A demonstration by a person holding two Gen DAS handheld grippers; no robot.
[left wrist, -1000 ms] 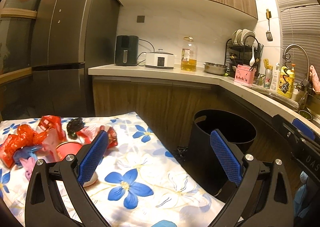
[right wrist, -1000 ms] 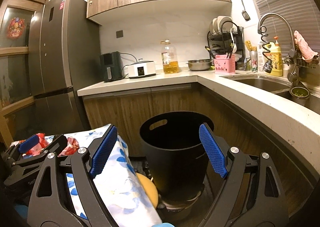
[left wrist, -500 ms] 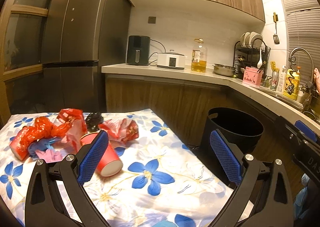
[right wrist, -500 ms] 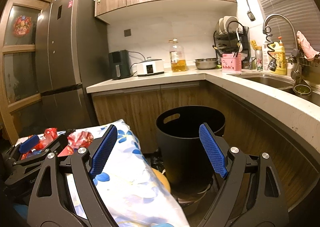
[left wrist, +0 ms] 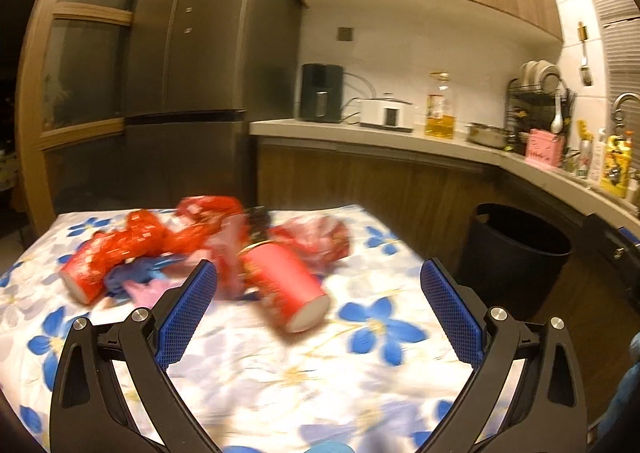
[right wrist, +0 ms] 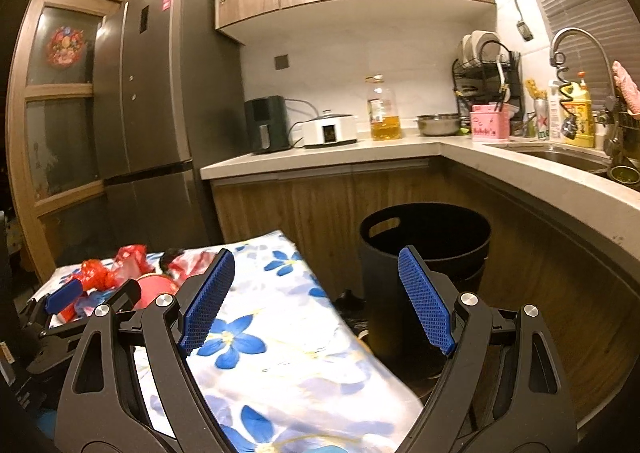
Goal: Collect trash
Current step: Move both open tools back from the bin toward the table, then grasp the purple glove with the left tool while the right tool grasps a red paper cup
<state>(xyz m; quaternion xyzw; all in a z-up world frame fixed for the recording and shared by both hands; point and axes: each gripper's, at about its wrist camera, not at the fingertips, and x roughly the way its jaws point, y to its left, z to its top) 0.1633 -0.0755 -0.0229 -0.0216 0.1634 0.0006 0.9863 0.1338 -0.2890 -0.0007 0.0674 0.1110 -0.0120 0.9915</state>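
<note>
Beside the black bin (left wrist: 516,253), on the floral table (left wrist: 280,373), the red cup (left wrist: 286,289) now lies nearer the left gripper (left wrist: 316,309), both grippers released and empty; pickup seems imminent, right gripper (right wrist: 316,301) facing the bin

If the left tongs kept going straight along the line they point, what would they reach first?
Most likely the tipped red paper cup, lying on the floral tablecloth just ahead between the open left tongs. The picture is blurred, so depth is uncertain.
</note>
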